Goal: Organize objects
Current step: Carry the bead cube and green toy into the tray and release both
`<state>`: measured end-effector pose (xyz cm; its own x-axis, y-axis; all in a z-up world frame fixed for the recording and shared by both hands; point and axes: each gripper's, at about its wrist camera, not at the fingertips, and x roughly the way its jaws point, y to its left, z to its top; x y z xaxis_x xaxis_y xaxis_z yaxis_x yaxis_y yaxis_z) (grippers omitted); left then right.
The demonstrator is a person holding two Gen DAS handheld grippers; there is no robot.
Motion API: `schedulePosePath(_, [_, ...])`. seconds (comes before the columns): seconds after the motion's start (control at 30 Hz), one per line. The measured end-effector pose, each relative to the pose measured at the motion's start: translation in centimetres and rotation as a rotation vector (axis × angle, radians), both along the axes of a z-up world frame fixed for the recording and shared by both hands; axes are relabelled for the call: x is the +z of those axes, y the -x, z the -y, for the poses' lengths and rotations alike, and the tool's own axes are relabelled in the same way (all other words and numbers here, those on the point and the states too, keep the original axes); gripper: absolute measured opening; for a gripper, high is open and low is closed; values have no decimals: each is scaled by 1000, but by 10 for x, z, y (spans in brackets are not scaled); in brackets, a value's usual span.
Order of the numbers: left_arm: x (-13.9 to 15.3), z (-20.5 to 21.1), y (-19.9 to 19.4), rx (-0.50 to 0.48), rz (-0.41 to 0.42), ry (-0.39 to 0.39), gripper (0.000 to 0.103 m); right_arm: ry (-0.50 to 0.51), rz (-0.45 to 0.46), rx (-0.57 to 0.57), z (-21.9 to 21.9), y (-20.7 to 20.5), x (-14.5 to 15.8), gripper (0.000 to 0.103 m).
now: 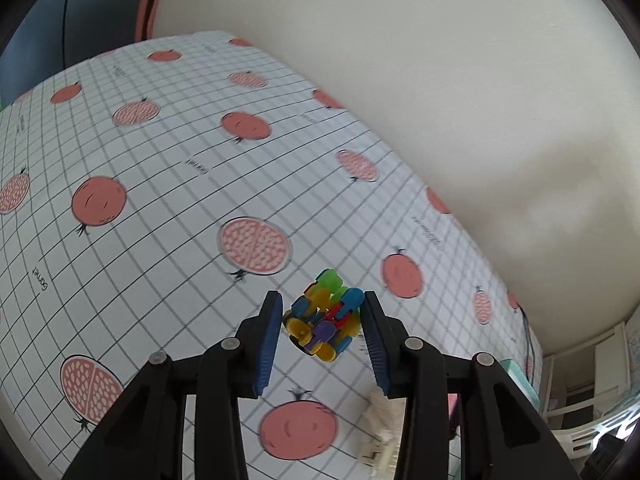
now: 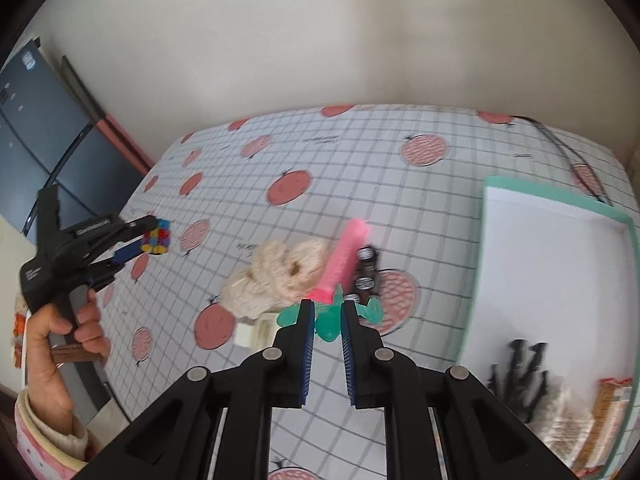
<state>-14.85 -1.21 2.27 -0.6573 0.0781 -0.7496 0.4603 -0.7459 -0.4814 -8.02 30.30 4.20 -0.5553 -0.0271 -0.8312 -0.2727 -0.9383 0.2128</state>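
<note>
My left tongs [image 1: 322, 320] are part-way open around a multicoloured block cluster [image 1: 322, 314], lifted clear of the worktop [image 1: 160, 160]; in the right wrist view it hangs between them above the pomegranate-print cloth. My right tongs [image 2: 325, 322] are pinched narrow on a teal toy [image 2: 326, 326], near the pink comb [image 2: 344, 256] and cream fluffy thing [image 2: 276, 272].

The risks, as I judge them: the cluster is knobbly, so the pads bear on few points and it could twist out or shed a piece if I swing quickly. The teal toy is gripped by an edge and could slip on the way to the tray [image 2: 560, 208].

The cluster is squat, with no clear long axis. The comb's long axis runs away from me, tipped slightly right.
</note>
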Motion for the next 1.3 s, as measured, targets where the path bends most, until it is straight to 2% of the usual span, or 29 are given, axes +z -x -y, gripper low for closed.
schedulePosePath(0.3, [22, -44, 7, -92, -52, 4, 42, -29, -16, -110, -43, -20, 11, 14])
schedulePosePath(0.43, [29, -72, 10, -146, -65, 18, 42, -30, -22, -149, -58, -29, 15, 14])
schedulePosePath(0.63, [35, -125, 14, -253, -68, 22, 42, -89, -1, -213, -79, -44, 20, 14])
schedulePosePath(0.83, [35, -186, 16, -382, -61, 50, 42, -108, 45, -292, -105, -61, 14, 14])
schedulePosePath(1.03, [24, -251, 14, -530, -28, 40, 42, -102, 80, -369, -128, -80, 8, 14])
schedulePosePath(1.17, [19, -282, 12, -605, -14, 13, 42, -106, 94, -397, -137, -89, 7, 14])
schedulePosePath(1.3, [10, -307, 9, -662, 21, 33, 42, -106, 109, -422, -146, -96, 5, 14])
